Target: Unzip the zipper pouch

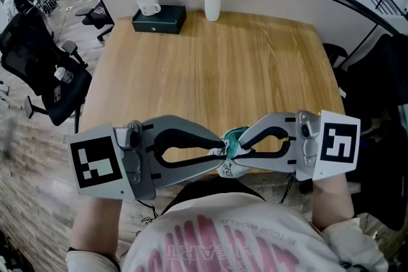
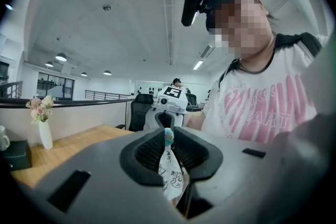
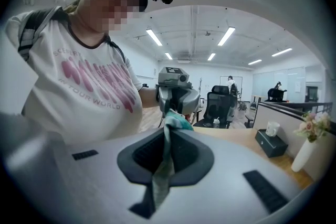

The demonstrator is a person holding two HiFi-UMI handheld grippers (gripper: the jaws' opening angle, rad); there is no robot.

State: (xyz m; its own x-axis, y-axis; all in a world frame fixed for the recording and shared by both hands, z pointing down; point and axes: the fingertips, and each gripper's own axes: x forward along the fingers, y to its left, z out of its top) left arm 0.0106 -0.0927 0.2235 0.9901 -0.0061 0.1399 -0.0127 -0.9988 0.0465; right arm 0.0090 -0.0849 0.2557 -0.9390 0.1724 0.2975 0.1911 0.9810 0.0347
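A small zipper pouch (image 1: pixel 231 151), white with printed drawings below and teal on top, hangs in the air between both grippers, just over the table's near edge. From the left, my left gripper (image 1: pixel 220 151) is shut on the white printed side of the pouch (image 2: pixel 171 174), whose fabric is pinched between the pads. My right gripper (image 1: pixel 238 148) comes in from the right and is shut on the teal side of the pouch (image 3: pixel 167 157). The two sets of fingertips nearly meet. The zipper itself is hidden by the jaws.
The wooden table (image 1: pixel 210 67) stretches ahead. At its far edge stand a white vase with flowers (image 1: pixel 212 2), a dark box (image 1: pixel 159 20) and a white mug (image 1: pixel 148 4). A black office chair (image 1: pixel 38 67) stands left of the table. The person's torso is directly below the grippers.
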